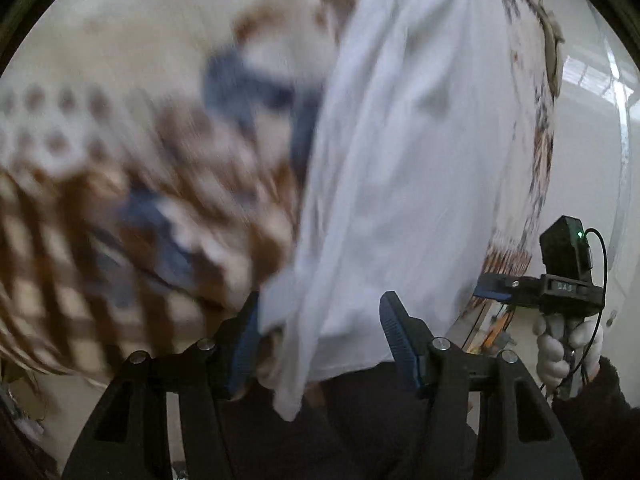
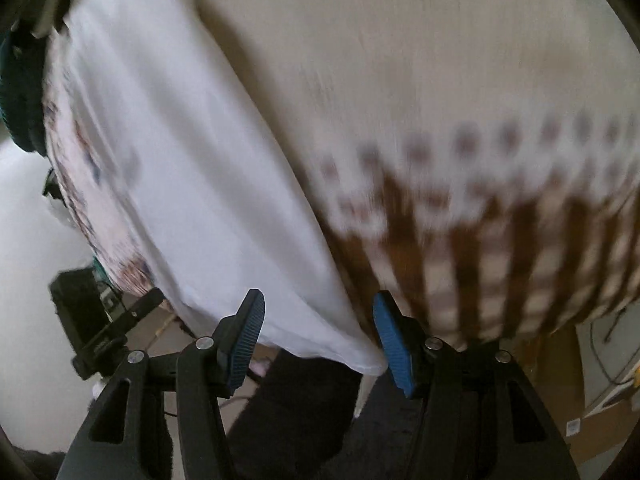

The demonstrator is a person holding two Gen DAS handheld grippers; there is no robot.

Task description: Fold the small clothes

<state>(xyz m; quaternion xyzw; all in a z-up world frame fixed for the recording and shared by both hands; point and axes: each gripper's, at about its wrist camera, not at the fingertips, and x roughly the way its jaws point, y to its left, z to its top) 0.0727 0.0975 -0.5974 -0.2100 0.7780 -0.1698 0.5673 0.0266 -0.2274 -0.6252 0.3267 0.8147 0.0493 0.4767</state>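
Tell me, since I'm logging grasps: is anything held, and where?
Nothing is clamped. Both sets of jaws stand open around the white garment's lower edge; the left gripper and right gripper merely straddle it.

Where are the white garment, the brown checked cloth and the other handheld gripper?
white garment [image 1: 400, 152]: left wrist view, its hanging middle.
brown checked cloth [image 2: 500, 240]: right wrist view, checked border.
right gripper [image 1: 496, 285]: left wrist view, blue fingertip.
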